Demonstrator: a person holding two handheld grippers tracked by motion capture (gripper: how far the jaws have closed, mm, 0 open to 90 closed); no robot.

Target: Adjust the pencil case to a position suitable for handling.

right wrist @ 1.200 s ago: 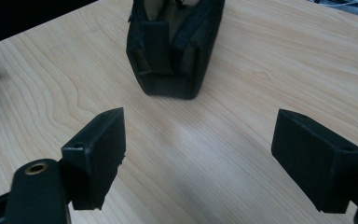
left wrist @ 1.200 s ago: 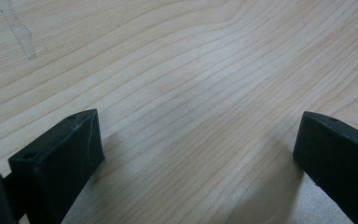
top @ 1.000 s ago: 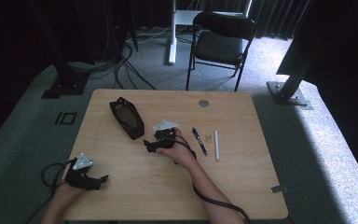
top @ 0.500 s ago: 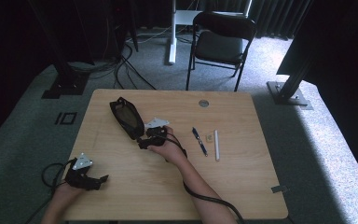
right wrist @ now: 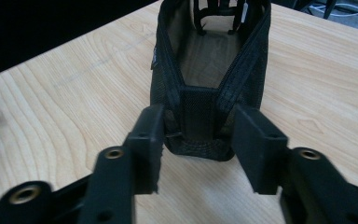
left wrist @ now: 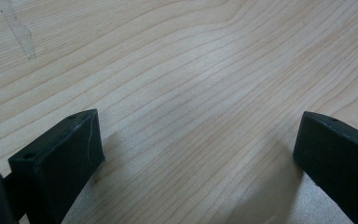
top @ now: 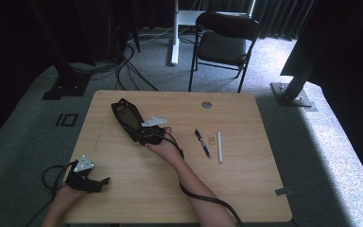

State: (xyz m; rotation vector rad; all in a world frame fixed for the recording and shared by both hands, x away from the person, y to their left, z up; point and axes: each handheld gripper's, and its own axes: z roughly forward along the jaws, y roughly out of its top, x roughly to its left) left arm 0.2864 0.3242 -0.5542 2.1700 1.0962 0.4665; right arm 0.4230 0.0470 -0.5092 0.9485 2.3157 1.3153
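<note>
A black mesh pouch (top: 126, 116) lies open on the back left part of the wooden table (top: 246, 189), its zip mouth facing up. My right gripper (top: 142, 136) is at the pouch's near end. In the right gripper view its jaws have just been closing, and the pads now sit against both sides of the pouch (right wrist: 205, 70) end, with the right gripper (right wrist: 198, 140) level with the tabletop. My left gripper (top: 101, 182) rests near the front left corner. In its own view the left gripper (left wrist: 198, 144) stands wide open over bare wood.
Right of my right hand lie a dark pen (top: 202, 143), a small tan block (top: 212, 139) and a white stick (top: 220, 147). A round metal cap (top: 206, 104) sits in the table's back edge. A black chair (top: 222, 45) stands behind the table.
My right gripper has moved left to the pouch's near end, and its jaws have narrowed around that end. The left gripper has stayed where it was.
</note>
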